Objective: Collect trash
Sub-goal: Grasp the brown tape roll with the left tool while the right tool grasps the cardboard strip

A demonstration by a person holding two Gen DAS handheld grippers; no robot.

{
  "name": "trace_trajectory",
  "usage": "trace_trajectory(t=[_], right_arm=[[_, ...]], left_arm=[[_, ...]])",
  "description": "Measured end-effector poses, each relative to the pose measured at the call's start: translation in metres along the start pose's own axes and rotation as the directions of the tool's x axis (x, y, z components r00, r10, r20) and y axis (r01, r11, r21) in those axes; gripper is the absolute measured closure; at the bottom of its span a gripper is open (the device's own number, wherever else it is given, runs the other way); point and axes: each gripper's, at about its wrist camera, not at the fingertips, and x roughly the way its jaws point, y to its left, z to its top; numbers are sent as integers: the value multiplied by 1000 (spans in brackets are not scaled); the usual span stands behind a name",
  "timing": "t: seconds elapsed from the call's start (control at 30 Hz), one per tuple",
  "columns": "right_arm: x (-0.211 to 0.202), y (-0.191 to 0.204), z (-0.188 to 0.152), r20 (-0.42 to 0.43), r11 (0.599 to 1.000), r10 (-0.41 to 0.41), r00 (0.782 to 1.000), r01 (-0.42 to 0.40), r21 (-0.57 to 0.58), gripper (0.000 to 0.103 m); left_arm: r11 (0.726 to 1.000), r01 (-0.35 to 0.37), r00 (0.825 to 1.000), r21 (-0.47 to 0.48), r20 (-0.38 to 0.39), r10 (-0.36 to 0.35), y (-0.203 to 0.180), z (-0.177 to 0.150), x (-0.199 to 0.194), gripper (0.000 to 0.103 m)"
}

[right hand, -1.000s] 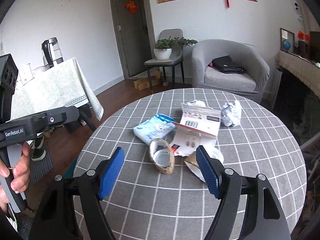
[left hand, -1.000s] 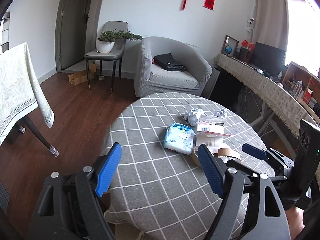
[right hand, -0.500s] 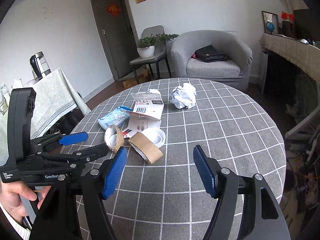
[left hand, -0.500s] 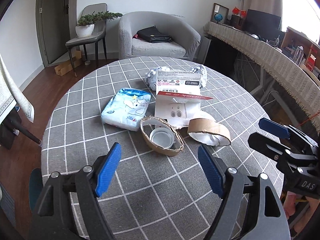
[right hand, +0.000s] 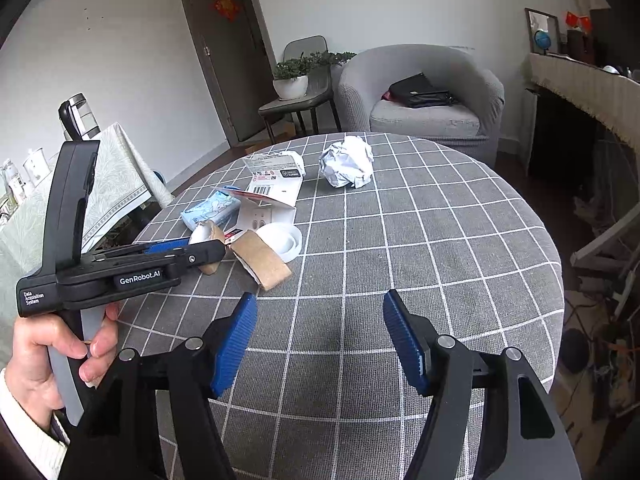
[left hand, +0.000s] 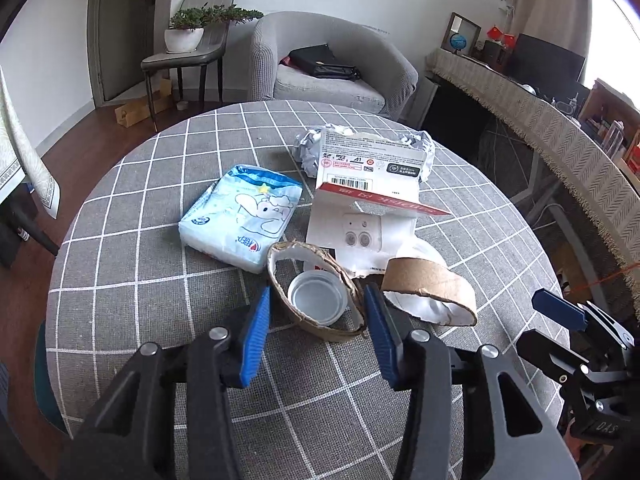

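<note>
A torn cardboard tape ring (left hand: pixel 316 288) with a clear plastic lid (left hand: pixel 317 298) inside lies near the counter's (left hand: pixel 140 280) front edge, between the closing pads of the left tool (left hand: pixel 318 322), which do not yet press it. A tissue pack (left hand: pixel 244 216) lies far-left, torn packaging (left hand: pixel 368 192) behind. The right tool (right hand: pixel 320 336), narrowing, holds nothing over bare checked cloth.

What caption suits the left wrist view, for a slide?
Left gripper closing around a torn cardboard ring among trash on a checked round table.
</note>
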Motion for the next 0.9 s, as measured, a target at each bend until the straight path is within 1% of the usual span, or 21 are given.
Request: trace_trajectory(t=[0.13, 0.33, 0.6, 0.8, 0.9], right_arm=[[4, 6, 3, -8, 1000, 13, 1000, -13, -15, 41], [16, 21, 7, -41, 998, 27, 999, -29, -51, 41], [30, 35, 13, -69, 996, 14, 998, -19, -85, 41], [42, 40, 19, -91, 996, 4, 996, -13, -93, 46], [48, 45, 23, -102, 995, 14, 995, -24, -98, 52]], left_arm=[[1000, -12, 1000, 25, 12, 12, -1, -2, -5, 58], [998, 10, 1000, 55, 21, -11, -4, -5, -13, 61], [997, 19, 1000, 71, 23, -20, 2, -3, -18, 64], [994, 22, 999, 105, 21, -25, 5, -3, -20, 66], [992, 31, 999, 123, 22, -34, 5, -1, -22, 66]])
